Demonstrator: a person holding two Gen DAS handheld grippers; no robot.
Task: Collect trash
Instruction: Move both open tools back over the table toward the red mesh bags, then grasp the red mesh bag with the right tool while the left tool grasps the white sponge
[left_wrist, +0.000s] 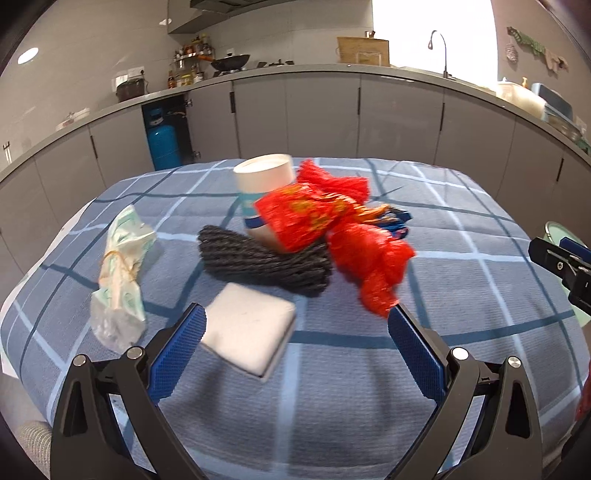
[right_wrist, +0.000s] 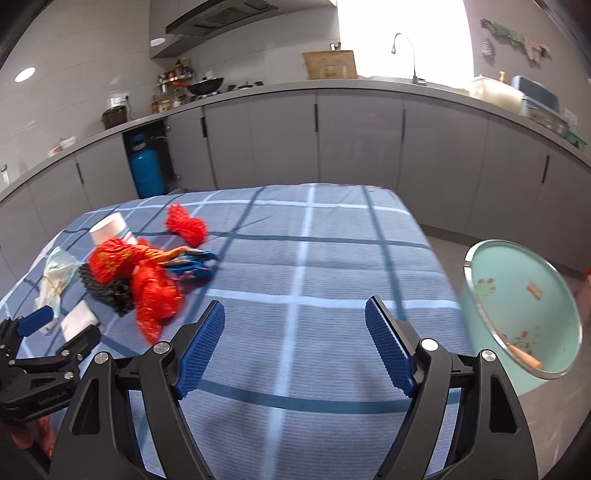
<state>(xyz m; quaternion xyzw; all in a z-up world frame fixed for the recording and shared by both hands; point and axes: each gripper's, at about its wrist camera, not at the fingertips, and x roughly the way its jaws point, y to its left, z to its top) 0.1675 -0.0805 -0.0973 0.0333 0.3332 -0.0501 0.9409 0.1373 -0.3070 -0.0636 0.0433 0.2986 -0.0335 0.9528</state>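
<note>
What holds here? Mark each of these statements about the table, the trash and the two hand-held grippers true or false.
1. The left hand-held gripper is open, with nothing between its fingers. True.
2. The white sponge sits inside the bin. False: it lies on the checked tablecloth, near the left gripper's fingers.
3. The paper cup lies on its side behind the red wrapper. True.
4. The right hand-held gripper is shut on the red plastic bag. False: it is open and empty.
5. The mint-green bin stands past the table's right edge. True.
</note>
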